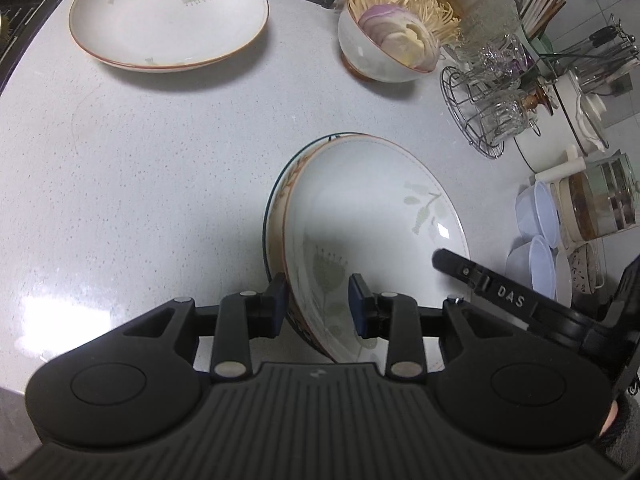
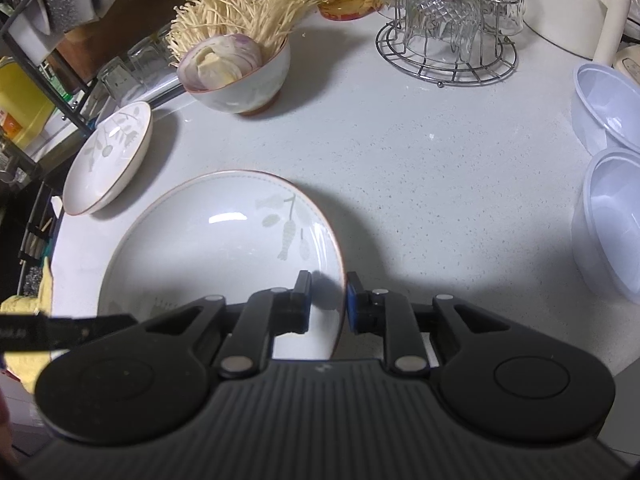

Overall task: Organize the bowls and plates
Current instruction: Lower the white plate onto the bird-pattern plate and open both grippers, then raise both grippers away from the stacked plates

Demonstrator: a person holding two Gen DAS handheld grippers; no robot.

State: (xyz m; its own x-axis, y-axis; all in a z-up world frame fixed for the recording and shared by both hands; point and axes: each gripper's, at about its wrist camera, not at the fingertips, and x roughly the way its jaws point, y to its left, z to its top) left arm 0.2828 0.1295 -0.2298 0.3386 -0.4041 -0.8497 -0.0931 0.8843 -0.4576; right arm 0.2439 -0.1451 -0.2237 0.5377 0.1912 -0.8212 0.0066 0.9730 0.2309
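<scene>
A white counter (image 1: 140, 184) was seen from both wrists, and near its middle lay a stack of plates (image 1: 372, 216) with a leaf-patterned white plate on top and a dark-rimmed one just under it. The left gripper (image 1: 318, 306) was set over the stack's near left rim, one finger outside the rims and the other inside the top plate; its jaws were spread, with the outer pad at the rim and the inner pad clear of the plate. The right gripper (image 2: 326, 300) was placed astride the top plate's near right rim (image 2: 340, 280), its jaws narrowed about that rim, though a real pinch could not be told. A second leaf-patterned plate (image 1: 168, 12) was left well apart at the far left. A bowl (image 2: 244, 80) filled with onion slices and enoki mushrooms stood farther back, beside a wire rack (image 2: 448, 60) of upturned glasses. Plastic tubs (image 2: 608, 184) were stacked at the right edge.
</scene>
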